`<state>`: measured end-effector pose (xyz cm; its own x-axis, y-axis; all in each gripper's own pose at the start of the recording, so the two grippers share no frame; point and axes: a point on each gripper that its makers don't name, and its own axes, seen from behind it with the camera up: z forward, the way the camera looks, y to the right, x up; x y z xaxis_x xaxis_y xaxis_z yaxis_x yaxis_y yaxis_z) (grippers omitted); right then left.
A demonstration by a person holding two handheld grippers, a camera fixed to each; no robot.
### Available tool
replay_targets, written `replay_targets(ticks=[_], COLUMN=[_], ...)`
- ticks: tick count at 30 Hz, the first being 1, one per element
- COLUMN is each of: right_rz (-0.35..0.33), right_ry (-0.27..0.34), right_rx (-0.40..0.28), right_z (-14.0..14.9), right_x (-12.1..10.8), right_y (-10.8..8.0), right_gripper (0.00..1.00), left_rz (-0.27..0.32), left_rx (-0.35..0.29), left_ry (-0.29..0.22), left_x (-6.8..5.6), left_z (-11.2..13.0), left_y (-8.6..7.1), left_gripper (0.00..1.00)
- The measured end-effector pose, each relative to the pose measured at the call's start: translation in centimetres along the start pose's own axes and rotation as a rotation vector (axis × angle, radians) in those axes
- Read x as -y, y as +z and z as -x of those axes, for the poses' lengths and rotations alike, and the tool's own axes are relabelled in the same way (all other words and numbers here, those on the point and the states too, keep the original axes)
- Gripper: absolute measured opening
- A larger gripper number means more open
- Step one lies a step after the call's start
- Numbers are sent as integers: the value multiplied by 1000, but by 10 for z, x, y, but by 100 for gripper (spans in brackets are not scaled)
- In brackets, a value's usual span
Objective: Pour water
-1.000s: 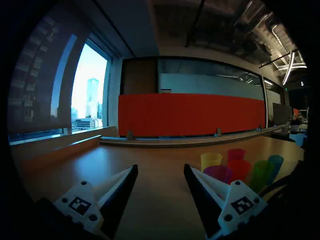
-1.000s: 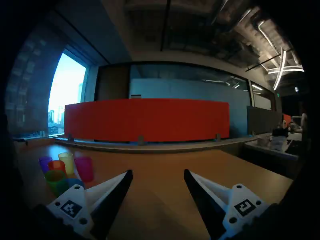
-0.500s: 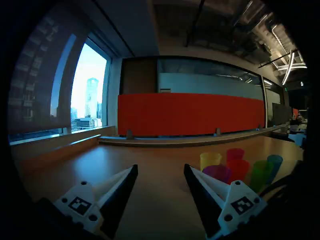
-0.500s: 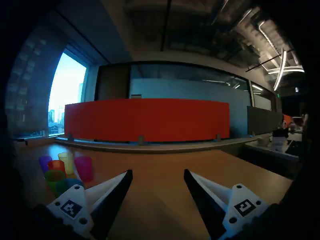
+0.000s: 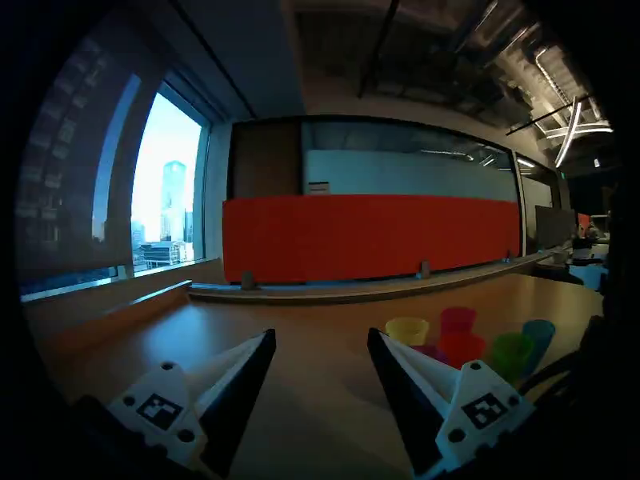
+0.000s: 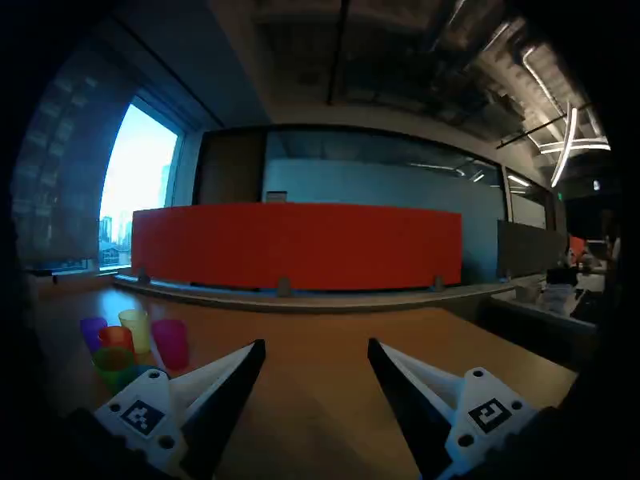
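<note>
While both claws hover low over the table (image 5: 320,412), nothing is in hand. The left claw (image 5: 321,333) is released, fingers wide apart with bare wood between them, and the right claw (image 6: 316,342) is the same. The task's things, a cluster of coloured cups (image 5: 462,346), stand bunched on the table. They sit off to the right in the left gripper view and off to the left in the right gripper view, so I judge they lie between my two claws, within reach of either. They are packed close, some touching. I cannot tell which holds water, if any. Both claws point level toward the red partition (image 5: 368,236) at the table's far edge rather than at the cups, which reads to me as a neutral ready pose before choosing one. Writing: each finger carries a black-and-white marker tag (image 5: 158,410), a pattern, not text. A small sign (image 5: 318,187) above the partition is too small to read. No brand is legible on the cups.
</note>
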<state>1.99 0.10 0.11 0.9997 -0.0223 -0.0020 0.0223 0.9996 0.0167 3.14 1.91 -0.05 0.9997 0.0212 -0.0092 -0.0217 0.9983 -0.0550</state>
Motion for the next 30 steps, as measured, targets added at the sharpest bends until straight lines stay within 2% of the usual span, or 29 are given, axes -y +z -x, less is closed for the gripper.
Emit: replay_targets(ticks=[8, 17, 25, 30], right_rz=[-6, -35, -61, -79], right_ry=[28, 47, 45, 48], right_rx=[26, 49, 46, 51], right_z=[-16, -55, -92, -107], right_x=[-4, -7, -7, -4], right_y=[-2, 3, 11, 13], right_gripper=[99, 99, 99, 99], left_rz=[31, 66, 94, 111], left_rx=[35, 33, 38, 50], left_ry=[-1, -8, -40, -57], left_x=[-9, -18, -22, -23], left_z=[-20, -66, -104, -116], left_y=[5, 10, 16, 20], left_gripper=[85, 85, 85, 85])
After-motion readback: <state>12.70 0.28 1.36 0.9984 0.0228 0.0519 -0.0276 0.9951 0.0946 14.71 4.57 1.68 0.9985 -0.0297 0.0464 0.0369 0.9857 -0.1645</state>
